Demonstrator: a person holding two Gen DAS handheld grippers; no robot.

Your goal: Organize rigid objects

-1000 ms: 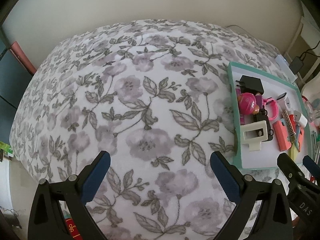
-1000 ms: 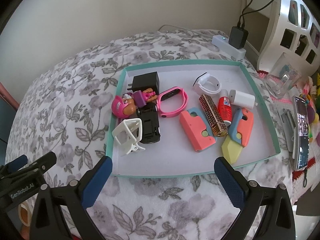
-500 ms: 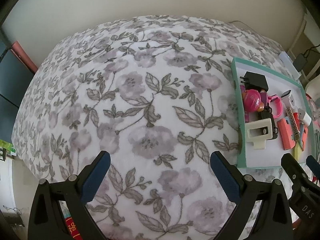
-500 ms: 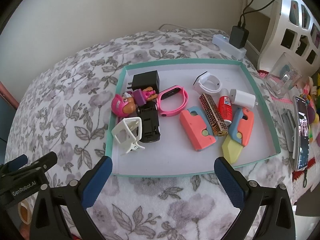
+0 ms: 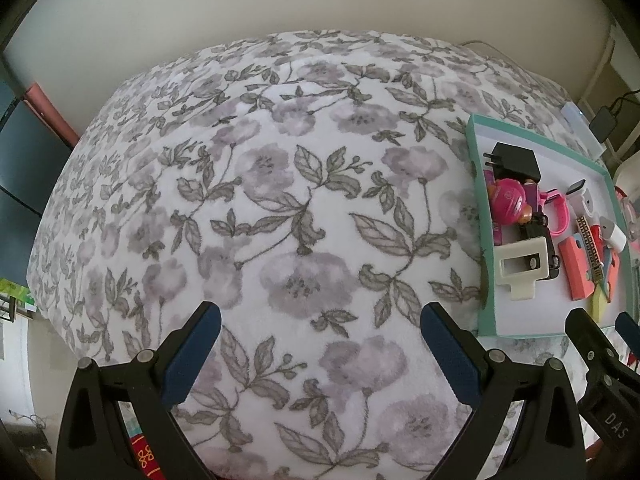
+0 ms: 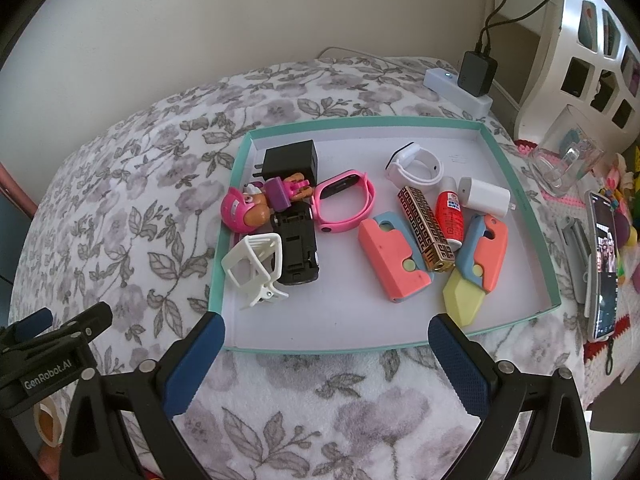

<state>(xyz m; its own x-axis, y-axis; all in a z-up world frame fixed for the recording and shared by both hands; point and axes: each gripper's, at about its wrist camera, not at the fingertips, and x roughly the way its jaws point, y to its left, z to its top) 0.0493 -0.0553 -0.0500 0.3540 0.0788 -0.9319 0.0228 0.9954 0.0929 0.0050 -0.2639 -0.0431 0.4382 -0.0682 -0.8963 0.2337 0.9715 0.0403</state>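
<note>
While both pairs of jaws stand wide and hold nothing, the small hard things all lie inside the shallow teal-rimmed white cardboard tray on the grey floral fleece blanket. The right gripper hovers just short of the tray's near rim, so the tray spreads ahead of its jaws; the left gripper hangs over bare blanket, the tray off beyond its right finger.

That picture fits either a jumble awaiting sorting or a gathering already finished.

If anything is lifted, choose a piece with clear space on both flanks. Ahead and left of the right jaws, the white plastic clip leans on the black rectangular holder, with the pink-helmeted toy figure crowded beyond them; closing there risks dragging neighbours. Straight ahead, the coral-and-blue folding block touches the gold patterned tube, so approach from its free side.
</note>
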